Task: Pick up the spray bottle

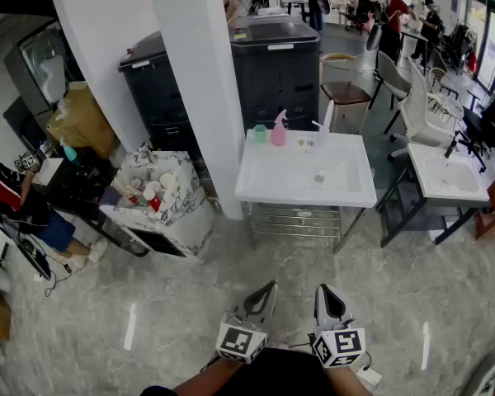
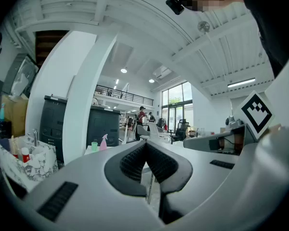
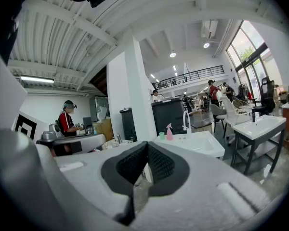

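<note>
A pink spray bottle (image 1: 278,129) stands upright on the back rim of a white sink basin (image 1: 346,190), between a green cup (image 1: 260,134) and a white faucet (image 1: 322,130). Both grippers are held low and near me, well short of the sink. My left gripper (image 1: 266,290) is shut with nothing in it, and my right gripper (image 1: 322,292) is shut and empty too. From the left gripper view the bottle (image 2: 104,142) is small and far, left of the shut jaws (image 2: 146,146). The right gripper view has the bottle (image 3: 169,132) just above and right of its shut jaws (image 3: 147,146).
A white pillar (image 1: 202,81) rises left of the sink, with two dark bins (image 1: 276,68) behind it. A marble-patterned box (image 1: 161,200) of small items sits at the left, near a seated person (image 1: 8,192). A second sink (image 1: 450,176), chairs (image 1: 417,110) and people stand to the right and behind.
</note>
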Motion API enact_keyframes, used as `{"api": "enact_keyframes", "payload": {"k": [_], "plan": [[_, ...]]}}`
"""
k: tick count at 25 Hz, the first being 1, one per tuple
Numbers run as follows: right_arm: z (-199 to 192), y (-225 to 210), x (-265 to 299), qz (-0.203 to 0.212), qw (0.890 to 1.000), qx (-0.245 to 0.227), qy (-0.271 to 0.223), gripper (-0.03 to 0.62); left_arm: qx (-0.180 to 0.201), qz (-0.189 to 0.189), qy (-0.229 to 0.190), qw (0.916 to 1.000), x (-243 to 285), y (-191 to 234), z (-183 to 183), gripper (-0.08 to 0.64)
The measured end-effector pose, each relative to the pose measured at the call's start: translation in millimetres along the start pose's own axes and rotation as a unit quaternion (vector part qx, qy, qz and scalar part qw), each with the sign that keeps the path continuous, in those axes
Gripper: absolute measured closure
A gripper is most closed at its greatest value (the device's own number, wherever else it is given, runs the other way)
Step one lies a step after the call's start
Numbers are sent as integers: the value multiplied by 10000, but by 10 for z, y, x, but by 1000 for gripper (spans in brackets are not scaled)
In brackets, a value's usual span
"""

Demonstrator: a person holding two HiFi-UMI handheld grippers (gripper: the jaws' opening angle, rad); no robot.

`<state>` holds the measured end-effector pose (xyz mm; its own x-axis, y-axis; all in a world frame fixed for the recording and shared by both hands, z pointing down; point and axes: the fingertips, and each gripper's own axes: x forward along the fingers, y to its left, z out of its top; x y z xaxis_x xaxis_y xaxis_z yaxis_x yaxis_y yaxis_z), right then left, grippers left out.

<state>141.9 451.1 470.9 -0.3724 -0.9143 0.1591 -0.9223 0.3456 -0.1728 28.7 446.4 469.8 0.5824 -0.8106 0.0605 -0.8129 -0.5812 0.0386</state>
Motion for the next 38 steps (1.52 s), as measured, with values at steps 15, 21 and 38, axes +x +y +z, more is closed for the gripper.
{"api": "enact_keyframes", "payload": {"k": [15,21,38], "plan": [[-162,-497,403,-286,9982,522,79,594,-127,-338,-58,9993,727,138,-18,552],[-59,-739,1212,-422,9981,381,232,594,-134,-636,-13,9979,1408,689,-139,552],[577,-884,4154,-60,9984,264,506,594,-785,-475,-85,9958,3016,3020,263,552]]}}
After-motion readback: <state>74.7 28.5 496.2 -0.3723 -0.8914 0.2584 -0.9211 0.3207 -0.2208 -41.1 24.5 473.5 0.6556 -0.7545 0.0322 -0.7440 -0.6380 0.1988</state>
